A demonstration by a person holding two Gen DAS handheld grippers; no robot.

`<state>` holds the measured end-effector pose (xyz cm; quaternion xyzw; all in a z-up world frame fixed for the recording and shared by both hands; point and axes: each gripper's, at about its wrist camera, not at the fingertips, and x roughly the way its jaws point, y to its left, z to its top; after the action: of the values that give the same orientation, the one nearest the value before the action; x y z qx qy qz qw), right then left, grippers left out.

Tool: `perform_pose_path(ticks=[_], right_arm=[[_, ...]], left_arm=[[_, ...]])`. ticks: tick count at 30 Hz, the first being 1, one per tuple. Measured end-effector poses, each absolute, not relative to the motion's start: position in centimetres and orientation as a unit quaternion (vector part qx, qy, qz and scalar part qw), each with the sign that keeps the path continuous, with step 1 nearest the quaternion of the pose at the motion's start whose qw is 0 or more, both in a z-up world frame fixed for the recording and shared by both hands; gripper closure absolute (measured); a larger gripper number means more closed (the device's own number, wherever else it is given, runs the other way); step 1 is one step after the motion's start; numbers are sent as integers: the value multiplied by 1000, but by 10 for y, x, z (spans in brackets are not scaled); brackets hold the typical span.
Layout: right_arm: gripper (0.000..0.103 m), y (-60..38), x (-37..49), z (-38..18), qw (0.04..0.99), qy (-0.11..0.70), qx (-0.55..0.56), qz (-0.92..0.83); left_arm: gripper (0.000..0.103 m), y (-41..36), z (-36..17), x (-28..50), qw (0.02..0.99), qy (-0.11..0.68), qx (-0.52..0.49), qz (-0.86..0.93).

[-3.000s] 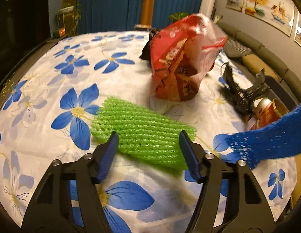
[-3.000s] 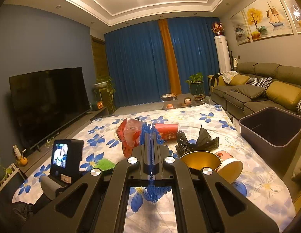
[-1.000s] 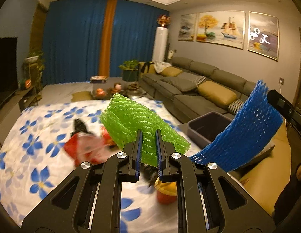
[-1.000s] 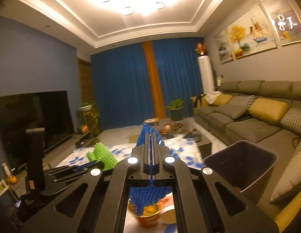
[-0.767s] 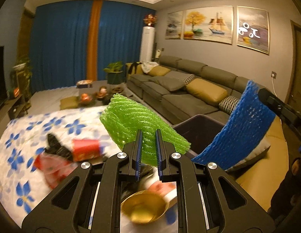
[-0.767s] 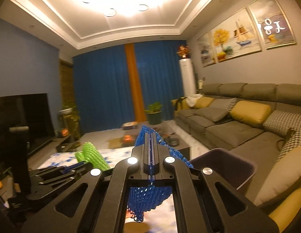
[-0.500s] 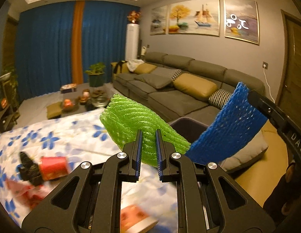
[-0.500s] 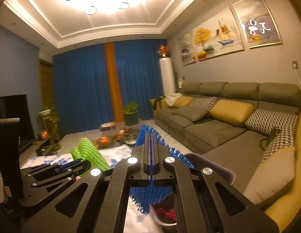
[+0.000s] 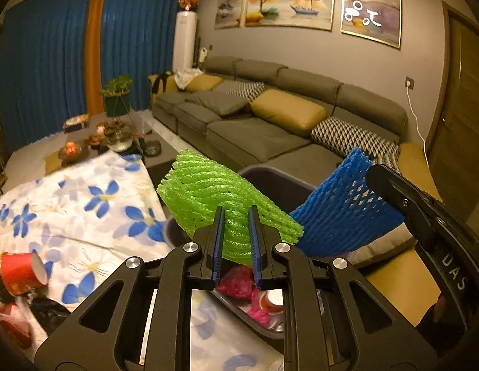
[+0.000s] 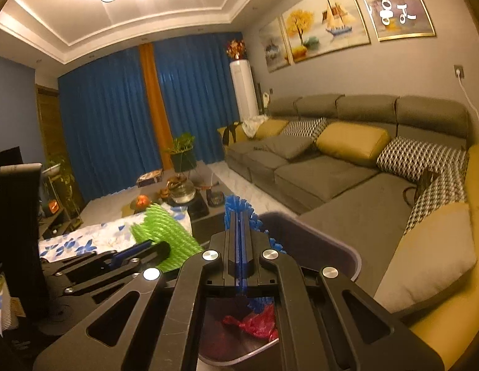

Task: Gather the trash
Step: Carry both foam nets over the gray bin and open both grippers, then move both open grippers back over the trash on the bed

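Observation:
My left gripper [image 9: 235, 241] is shut on a green foam net [image 9: 208, 198] and holds it in the air over the near rim of a dark purple trash bin [image 9: 270, 182]. My right gripper [image 10: 241, 241] is shut on a blue foam net [image 10: 236, 202], held over the same bin [image 10: 326, 241]. The blue net [image 9: 347, 213] and the right gripper's arm show at the right of the left wrist view. The green net [image 10: 160, 228] and left gripper show at the left of the right wrist view. Red and pink trash [image 10: 258, 321] lies in the bin.
The table with the blue-flower cloth [image 9: 85, 216] lies to the left, with a red paper cup [image 9: 21, 272] and black trash [image 9: 51, 312] on it. A grey sofa with yellow cushions [image 9: 286, 111] stands behind and right of the bin.
Both grippers have swung right, away from the table, and lowered toward the bin. The bin's inside and its trash have come into view below both nets.

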<state>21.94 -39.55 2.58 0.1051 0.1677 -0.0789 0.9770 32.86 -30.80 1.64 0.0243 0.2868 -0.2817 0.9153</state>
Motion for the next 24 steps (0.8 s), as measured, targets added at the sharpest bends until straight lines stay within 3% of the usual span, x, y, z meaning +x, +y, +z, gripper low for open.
perform_pose_path(ticks=[9,11,13,16,24], right_arm=[[100,-408,231,10,969,199,126,-71],[100,-408,233,6,968,205,127,-70],[99,-410,236,6,967,208,127,-72],[84,-412,237,4,966,210,133,-73],[70,-413,232,5,964,211,145,-73]], left_arm=[[79,-331,-2,340,903,305,45,-298],[68,-333,-7,342,903,311,48,-294],[47,-329,-8,342,907,308,47,-284],[25,-320,-4,342,915,303,34,-263],[18,-279,17,329,932,294,-6,-213]])
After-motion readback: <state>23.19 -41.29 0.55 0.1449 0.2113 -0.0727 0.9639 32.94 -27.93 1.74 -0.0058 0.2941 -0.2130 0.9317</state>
